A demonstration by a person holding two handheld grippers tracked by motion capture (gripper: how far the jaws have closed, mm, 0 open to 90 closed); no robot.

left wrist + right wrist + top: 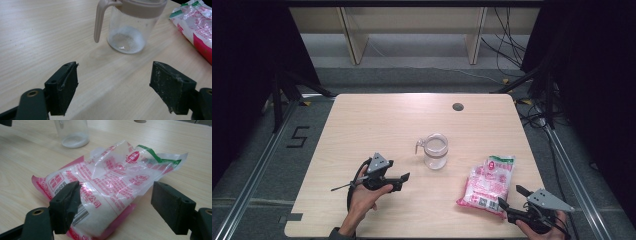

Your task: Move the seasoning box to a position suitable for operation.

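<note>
While I watch from above, my left hand (362,197) comes in from the six o'clock edge of the table (377,120), wrist low, with the left tool (404,178) levelled toward three o'clock. Its jaws stand wide apart with nothing between them. Over at five o'clock my right hand (542,227) sits at the near corner, and the right tool (511,196) points toward ten o'clock at the sugar bag (489,185). Those jaws are spread wide too, gripping nothing, the tips just beside the bag's near end.

From the left tool's own camera I get what the high view blurs: the clear jug (130,25) dead ahead at twelve o'clock has a beige lid and handle, and a thin layer of white grains lies on its bottom. The bag's edge peeks in at two o'clock.

From the right tool's camera the bag (107,187) lies flat between the jaw tips, red print on clear film, a green strip at its far end, white contents bulked at the near end. The jug's base (73,135) stands beyond at eleven o'clock, apart from the bag.

Bare table lies between each tool and its target. A small round hole (457,106) sits at the far edge.
</note>
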